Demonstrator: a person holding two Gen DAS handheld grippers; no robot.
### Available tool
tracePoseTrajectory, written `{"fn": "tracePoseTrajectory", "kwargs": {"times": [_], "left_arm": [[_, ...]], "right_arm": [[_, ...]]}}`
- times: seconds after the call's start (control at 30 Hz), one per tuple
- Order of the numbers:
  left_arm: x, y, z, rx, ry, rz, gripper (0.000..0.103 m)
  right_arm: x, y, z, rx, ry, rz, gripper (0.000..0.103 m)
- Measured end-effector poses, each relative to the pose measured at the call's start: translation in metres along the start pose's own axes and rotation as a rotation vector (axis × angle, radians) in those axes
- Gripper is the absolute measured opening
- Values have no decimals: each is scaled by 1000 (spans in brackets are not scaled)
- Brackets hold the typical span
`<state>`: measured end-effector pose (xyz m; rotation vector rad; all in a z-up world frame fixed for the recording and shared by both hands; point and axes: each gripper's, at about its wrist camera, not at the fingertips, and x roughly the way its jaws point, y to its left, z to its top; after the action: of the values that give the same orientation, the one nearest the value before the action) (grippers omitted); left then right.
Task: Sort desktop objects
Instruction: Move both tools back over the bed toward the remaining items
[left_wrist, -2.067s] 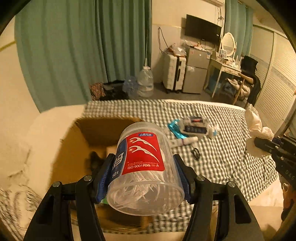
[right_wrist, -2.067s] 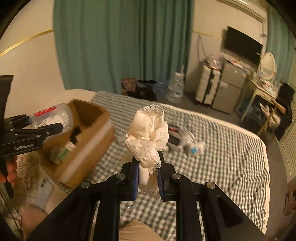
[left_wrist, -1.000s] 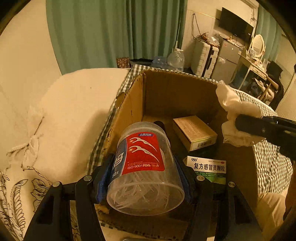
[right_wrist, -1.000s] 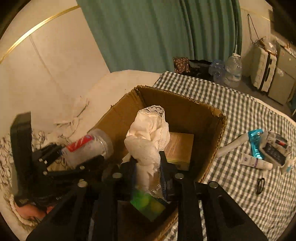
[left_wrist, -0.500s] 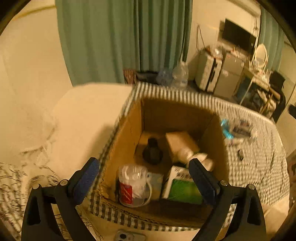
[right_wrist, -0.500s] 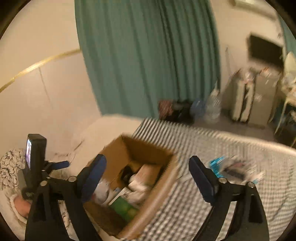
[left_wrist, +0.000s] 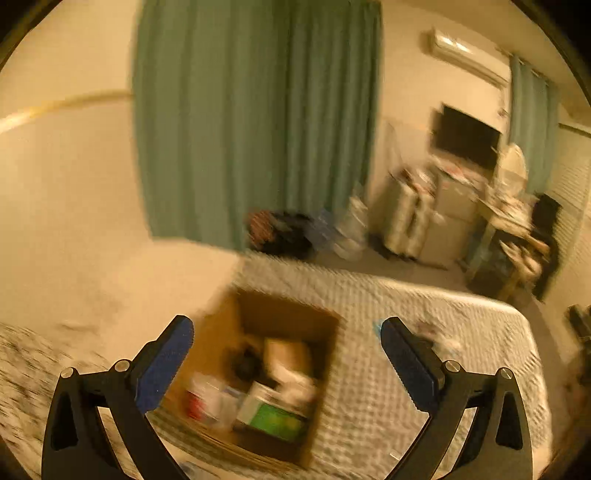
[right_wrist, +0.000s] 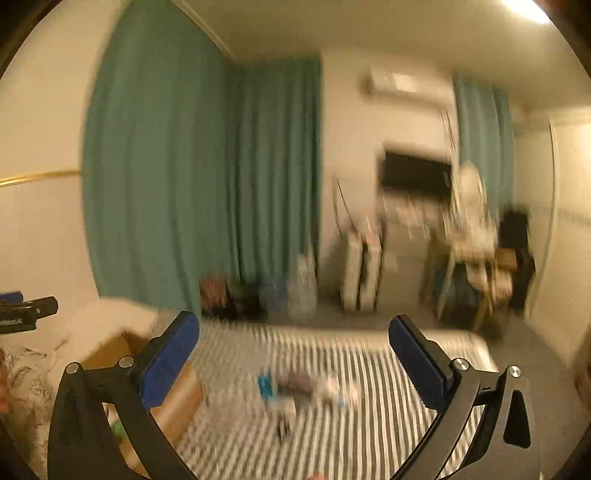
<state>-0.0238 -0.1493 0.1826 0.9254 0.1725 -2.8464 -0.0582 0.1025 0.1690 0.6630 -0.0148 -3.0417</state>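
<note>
Both views are motion-blurred. My left gripper is open and empty, held high above the open cardboard box. In the box lie the clear floss-pick jar with a red label, a green packet, a tan carton, a white cloth and a dark item. My right gripper is open and empty, above the checked bed cover. A blue packet and small toiletries lie on the cover. The box corner shows at the lower left.
The box sits on a bed with a checked cover beside a cream blanket. Green curtains, a suitcase, a water jug, a wall TV and a cluttered desk stand beyond.
Both grippers opened: the floss jar and the white cloth were let go into the box. Both grippers then rose and pulled back, the right one swinging right over the bed.
</note>
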Motion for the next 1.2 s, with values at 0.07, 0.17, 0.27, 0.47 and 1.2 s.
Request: {"fn": "tracePoseTrajectory", "kwargs": {"times": [0.07, 0.17, 0.27, 0.47, 1.2], "left_arm": [[21, -27, -9, 23, 67, 6, 103], [45, -66, -16, 55, 115, -21, 103], [68, -100, -8, 33, 140, -72, 103], [106, -173, 43, -60, 310, -140, 103], [254, -219, -185, 173, 328, 39, 103]], "right_arm": [[17, -20, -12, 39, 56, 9, 103], [32, -44, -25, 64, 74, 11, 103], [47, -62, -25, 73, 94, 22, 103], [55, -101, 0, 34, 69, -16, 103], [199, -135, -174, 151, 280, 32, 102]]}}
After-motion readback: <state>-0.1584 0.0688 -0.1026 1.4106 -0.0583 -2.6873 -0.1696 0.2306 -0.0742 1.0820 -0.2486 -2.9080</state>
